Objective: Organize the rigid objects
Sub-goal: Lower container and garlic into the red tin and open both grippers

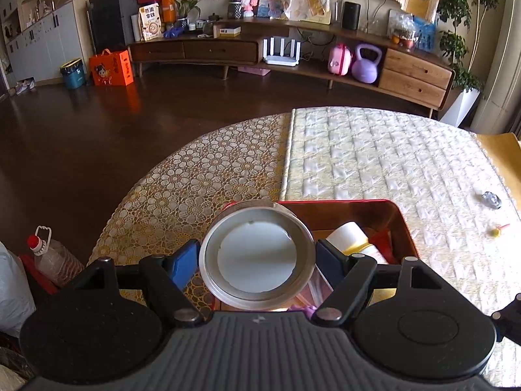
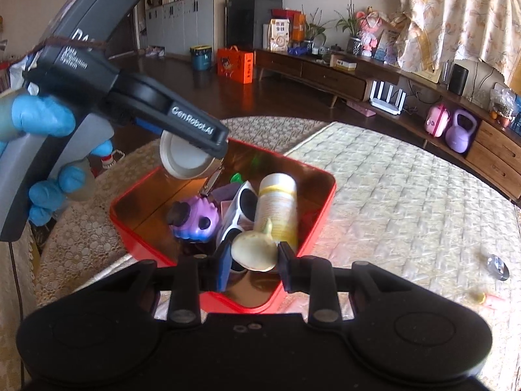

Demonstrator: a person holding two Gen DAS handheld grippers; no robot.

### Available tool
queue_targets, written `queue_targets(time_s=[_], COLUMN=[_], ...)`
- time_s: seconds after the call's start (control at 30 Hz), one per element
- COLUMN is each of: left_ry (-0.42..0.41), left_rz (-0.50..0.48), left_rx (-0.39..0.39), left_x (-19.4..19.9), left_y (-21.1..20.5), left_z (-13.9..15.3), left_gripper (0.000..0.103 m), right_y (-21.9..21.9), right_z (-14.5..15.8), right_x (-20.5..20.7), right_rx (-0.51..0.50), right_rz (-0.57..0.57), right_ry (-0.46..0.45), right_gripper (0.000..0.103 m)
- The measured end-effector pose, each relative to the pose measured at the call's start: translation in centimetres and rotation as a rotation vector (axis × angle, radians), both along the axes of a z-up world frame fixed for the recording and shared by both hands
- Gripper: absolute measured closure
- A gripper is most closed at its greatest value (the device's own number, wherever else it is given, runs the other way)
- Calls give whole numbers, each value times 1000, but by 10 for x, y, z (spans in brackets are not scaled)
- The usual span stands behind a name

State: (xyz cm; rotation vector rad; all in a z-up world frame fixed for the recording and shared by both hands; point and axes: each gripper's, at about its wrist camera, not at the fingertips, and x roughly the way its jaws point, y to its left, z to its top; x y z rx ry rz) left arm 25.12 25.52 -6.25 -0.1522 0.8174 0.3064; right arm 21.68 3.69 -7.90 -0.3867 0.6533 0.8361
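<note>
A red tin box point(image 2: 320, 192) point(image 1: 399, 215) sits on the round table, holding a white bottle point(image 2: 280, 208) point(image 1: 348, 236), white sunglasses point(image 2: 241, 208), a purple toy point(image 2: 195, 218) and other small items. My left gripper point(image 1: 257, 257) is shut on a round metal lid point(image 1: 257, 254) with a white inside, held over the box's left side; the right wrist view shows that lid point(image 2: 182, 159) above the box's far-left corner. My right gripper point(image 2: 252, 259) is shut on a cream, garlic-shaped object point(image 2: 254, 251) above the box's near edge.
A quilted mat point(image 1: 390, 163) covers the table's right half, a lace cloth point(image 1: 202, 176) the left. A small silvery item point(image 2: 498, 265) and a yellow-pink piece point(image 2: 485, 298) lie on the mat at the right. A plastic jug point(image 1: 55, 260) stands on the floor at the left. A person's blue-gloved hand point(image 2: 39, 120) holds the left gripper.
</note>
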Motion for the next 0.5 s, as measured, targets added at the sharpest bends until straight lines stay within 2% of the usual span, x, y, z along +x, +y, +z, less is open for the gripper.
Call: queue_targets(time_s=[0.33, 0.5], left_ry=[40, 33], left_rz=[-31, -40], left_rx=[35, 60], left_x=[23, 28], left_y=[-8, -11], left_z=[-20, -24], left_gripper=[26, 26], right_y=[10, 14], right_z=[-13, -18], right_x=[5, 6], right_rx=[-39, -52], right_rz=[-14, -19], right_ry=[16, 21], right_gripper=[74, 74])
